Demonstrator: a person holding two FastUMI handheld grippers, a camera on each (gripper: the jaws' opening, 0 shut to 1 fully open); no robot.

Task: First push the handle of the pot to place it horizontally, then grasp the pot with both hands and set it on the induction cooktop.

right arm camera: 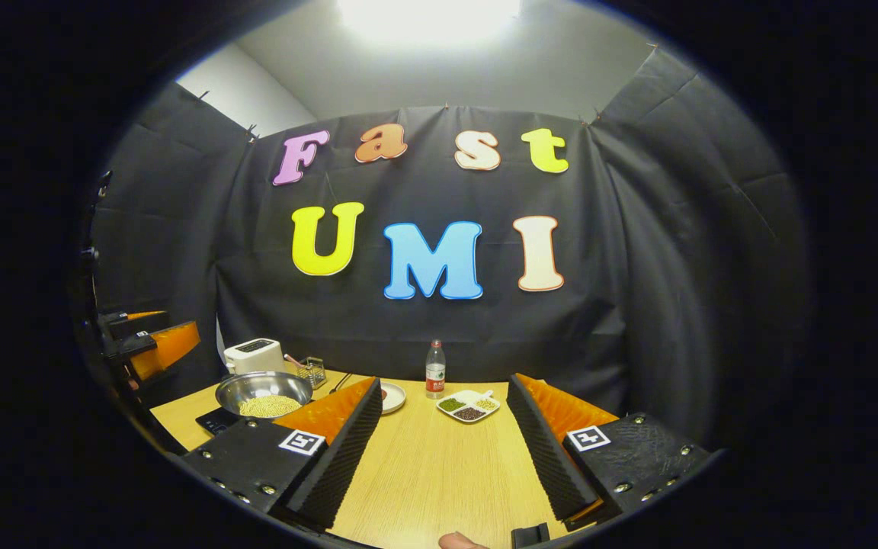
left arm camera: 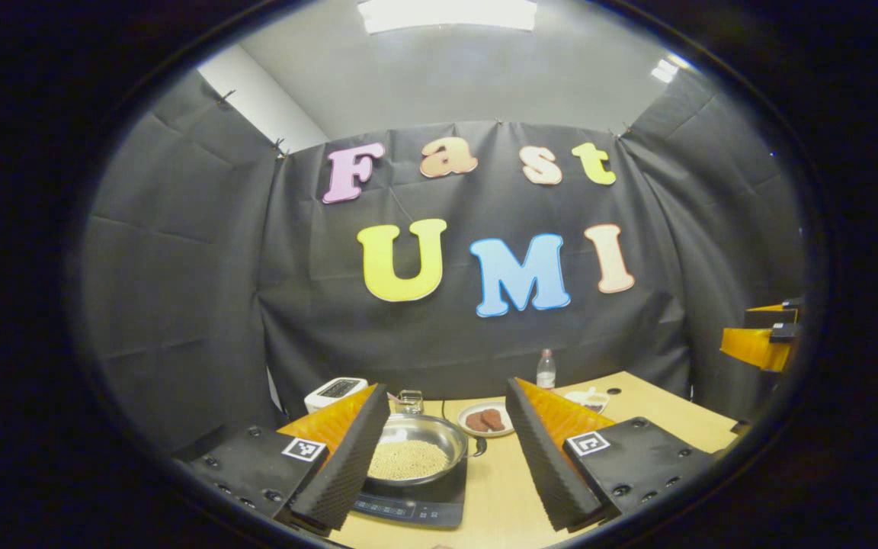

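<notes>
Pot point(left arm camera: 414, 450) sits on the cooktop point(left arm camera: 416, 503) lower centre, both my tools point(left arm camera: 447, 457) point(right arm camera: 443, 450) gape empty, task looks done.

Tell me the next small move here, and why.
Probably none beyond backing both grippers away. The pot of grains already sits on the induction cooktop, and the left gripper and right gripper are open, holding nothing, so the placement looks done.

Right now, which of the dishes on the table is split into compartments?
The white dish beside the bottle: it holds separate piles in its sections. The round plate and the pot are undivided.
</notes>
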